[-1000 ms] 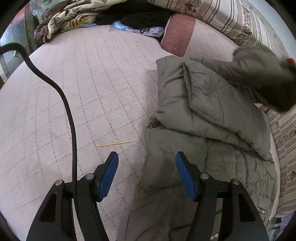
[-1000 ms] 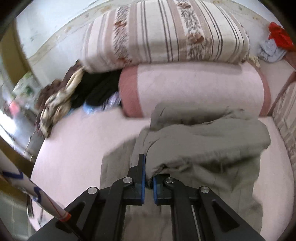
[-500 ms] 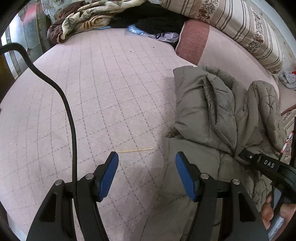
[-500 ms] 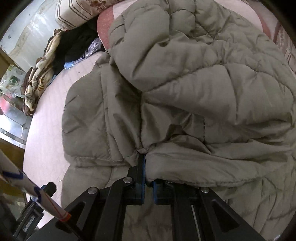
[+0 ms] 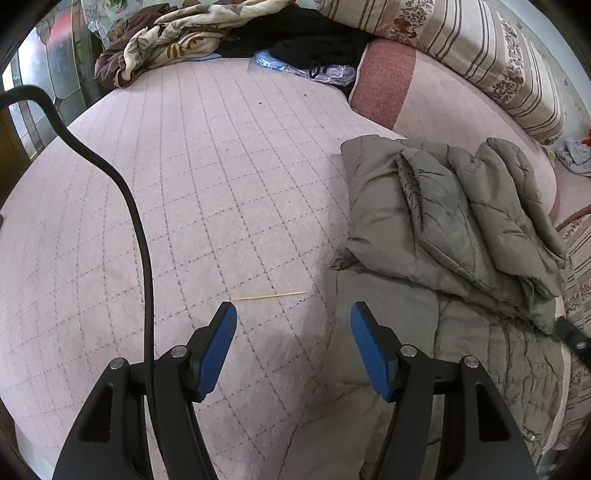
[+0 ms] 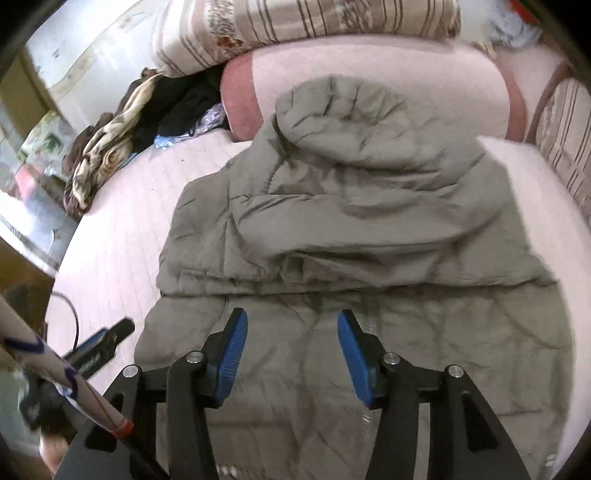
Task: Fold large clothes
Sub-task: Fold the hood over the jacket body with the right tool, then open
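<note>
One puffy grey-green quilted jacket [image 6: 369, 206] is lying on the pink quilted bed cover [image 5: 207, 192], over on the right side of the bed. Its top part is lying folded down over its lower part, and the far end is touching one pink bolster pillow [image 6: 369, 77]. One striped flowery cushion [image 6: 295, 18] is sitting on top of that pillow.

I am holding two grippers, one in each hand. My right gripper [image 6: 291, 319] is hanging over the lower part of the jacket. Its two blue pads [image 6: 232, 354] have just been opening, and now they are standing apart with nothing pinched between them. The jacket is only lying under them.

My left gripper [image 5: 293, 308] is hanging at the jacket's left edge. Its two blue pads [image 5: 216, 354] are standing wide apart and are holding nothing. One pad is over the bare bed cover and one is over the jacket's edge. One thin pale stick [image 5: 269, 295] is lying on the cover just past the pads. One black cable [image 5: 140, 236] is running up along the left side.

One messy pile of clothes [image 5: 207, 40] is sitting at the far corner of the bed.
</note>
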Available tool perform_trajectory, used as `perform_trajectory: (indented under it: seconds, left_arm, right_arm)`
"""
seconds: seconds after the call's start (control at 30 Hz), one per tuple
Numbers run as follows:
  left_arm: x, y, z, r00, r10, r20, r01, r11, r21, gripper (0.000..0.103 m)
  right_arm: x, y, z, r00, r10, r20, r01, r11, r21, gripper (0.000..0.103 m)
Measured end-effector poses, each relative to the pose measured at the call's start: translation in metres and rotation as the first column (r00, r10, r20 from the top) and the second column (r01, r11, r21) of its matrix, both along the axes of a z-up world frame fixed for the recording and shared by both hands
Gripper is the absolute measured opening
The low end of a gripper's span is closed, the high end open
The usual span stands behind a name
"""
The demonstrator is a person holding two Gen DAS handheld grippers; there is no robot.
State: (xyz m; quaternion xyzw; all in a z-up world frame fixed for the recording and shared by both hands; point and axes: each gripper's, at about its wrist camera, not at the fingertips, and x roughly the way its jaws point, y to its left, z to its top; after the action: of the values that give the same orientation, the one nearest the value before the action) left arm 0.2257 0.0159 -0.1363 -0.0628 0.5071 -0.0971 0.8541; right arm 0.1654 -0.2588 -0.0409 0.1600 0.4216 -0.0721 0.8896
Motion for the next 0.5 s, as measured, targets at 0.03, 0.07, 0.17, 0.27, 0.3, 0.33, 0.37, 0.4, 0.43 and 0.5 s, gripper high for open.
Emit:
perform_trajectory:
  seconds: [0.03, 0.07, 0.17, 0.27, 0.3, 0.33, 0.37, 0.4, 0.43, 0.5]
  left_arm:
    - [0.0, 0.0, 0.001, 1.0, -0.002, 0.002, 0.002, 1.0, -0.003, 0.063]
    - [-0.001, 0.0, 0.002, 1.0, -0.003, 0.005, 0.003, 1.0, -0.005, 0.063]
    - [-0.002, -0.002, 0.002, 1.0, -0.009, 0.013, 0.009, 1.0, 0.006, 0.063]
    - [-0.001, -0.005, -0.002, 1.0, -0.014, 0.003, 0.014, 1.0, 0.018, 0.063]
    - [0.0, -0.006, -0.004, 1.0, -0.013, 0.0, 0.013, 1.0, 0.023, 0.063]
    - [0.001, -0.007, -0.005, 1.0, -0.012, -0.004, 0.012, 1.0, 0.028, 0.063]
    - [0.002, -0.007, -0.006, 1.0, -0.012, -0.007, 0.012, 0.999, 0.034, 0.063]
    - [0.003, -0.007, -0.007, 1.0, -0.01, -0.01, 0.01, 0.999, 0.035, 0.063]
    - [0.004, -0.007, -0.007, 1.0, -0.008, -0.012, 0.008, 0.999, 0.034, 0.063]
    - [0.005, -0.006, -0.006, 1.0, -0.007, -0.011, 0.008, 0.999, 0.032, 0.063]
  right_arm:
    - [-0.005, -0.001, 0.011, 1.0, 0.005, 0.021, -0.004, 0.999, -0.037, 0.055]
    - [-0.009, -0.002, 0.025, 0.998, 0.004, 0.055, 0.0, 0.997, -0.078, 0.055]
    - [0.002, -0.01, 0.064, 0.99, -0.034, 0.133, 0.058, 0.981, -0.182, 0.056]
    - [0.035, -0.026, 0.078, 0.987, -0.085, 0.137, 0.116, 0.965, -0.236, 0.059]
    - [0.055, -0.033, 0.075, 0.988, -0.101, 0.114, 0.127, 0.959, -0.252, 0.059]
    - [0.071, -0.037, 0.069, 0.989, -0.116, 0.088, 0.136, 0.956, -0.262, 0.059]
    - [0.084, -0.042, 0.06, 0.989, -0.135, 0.063, 0.147, 0.952, -0.267, 0.059]
    - [0.098, -0.05, 0.046, 0.986, -0.162, 0.03, 0.164, 0.951, -0.263, 0.059]
    - [0.103, -0.055, 0.034, 0.984, -0.179, 0.004, 0.174, 0.952, -0.252, 0.059]
    - [0.105, -0.067, 0.003, 0.975, -0.217, -0.053, 0.203, 0.959, -0.198, 0.059]
